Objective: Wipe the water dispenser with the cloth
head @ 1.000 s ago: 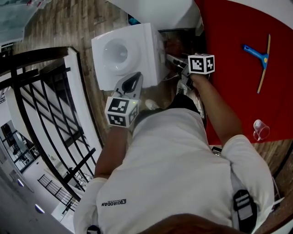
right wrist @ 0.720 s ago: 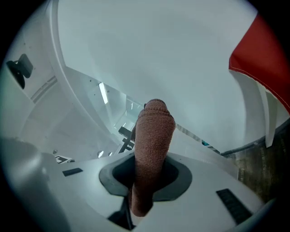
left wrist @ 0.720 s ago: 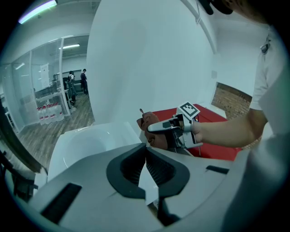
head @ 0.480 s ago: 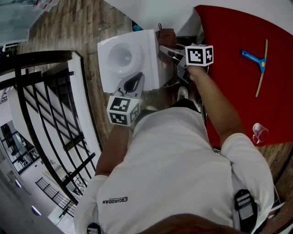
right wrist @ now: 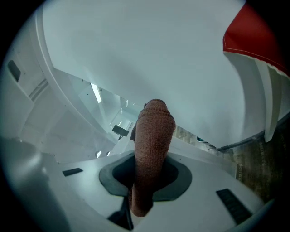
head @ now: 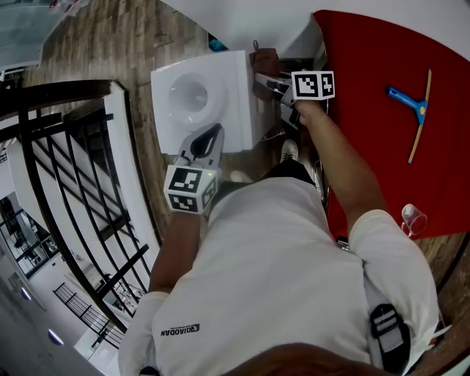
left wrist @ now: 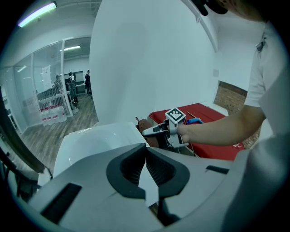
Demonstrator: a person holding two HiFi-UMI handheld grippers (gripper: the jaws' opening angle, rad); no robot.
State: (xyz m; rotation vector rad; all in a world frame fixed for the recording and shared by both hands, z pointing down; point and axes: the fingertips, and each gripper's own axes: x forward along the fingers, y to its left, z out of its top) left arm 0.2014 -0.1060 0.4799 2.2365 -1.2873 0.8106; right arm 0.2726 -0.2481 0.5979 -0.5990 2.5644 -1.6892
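L gripper [head: 212,135] at 6 o'clock of water dispenser [head: 233,88], jaws pinched together on nothing; park it off the front edge. R gripper [head: 266,79] clamped on brown cloth [head: 266,57] at dispenser's 2 o'clock corner, contact unclear. Probably best: press cloth flat, overlapping strokes, no bunching. Tight beyond: wall [head: 242,18] at 12, red table [head: 367,66] at 3, railing [head: 73,176] at 9. Free room mostly over top.
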